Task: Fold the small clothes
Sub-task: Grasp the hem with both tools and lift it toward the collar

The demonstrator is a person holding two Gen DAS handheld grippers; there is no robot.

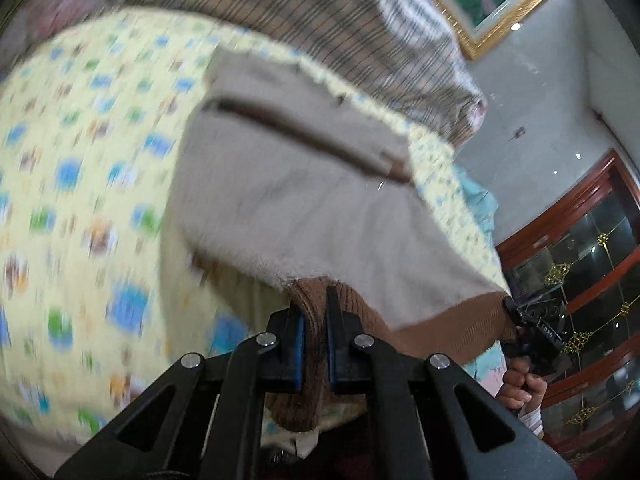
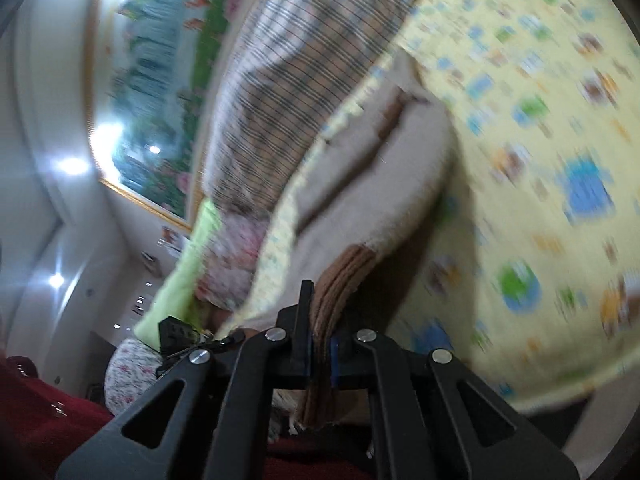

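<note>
A small beige fleece garment (image 1: pixel 288 200) with a brown ribbed hem lies partly lifted off a yellow patterned blanket (image 1: pixel 80 160). My left gripper (image 1: pixel 314 320) is shut on the brown ribbed hem (image 1: pixel 316 300) at its near corner. The other hem corner, at the right of this view, is pinched by my right gripper (image 1: pixel 516 312), held in a hand. In the right wrist view my right gripper (image 2: pixel 320 320) is shut on the brown ribbed hem (image 2: pixel 340 276), and the beige garment (image 2: pixel 380 184) stretches away from it over the blanket (image 2: pixel 540 140). Both views are blurred.
A striped beige pillow (image 1: pixel 340 20) lies behind the garment. A gold-framed picture (image 1: pixel 500 0) hangs on the wall, and a dark wood glass cabinet (image 1: pixel 580 260) stands at the right. Green and floral cloths (image 2: pixel 224 248) lie beside the blanket. Red fabric (image 2: pixel 40 420) fills the lower left.
</note>
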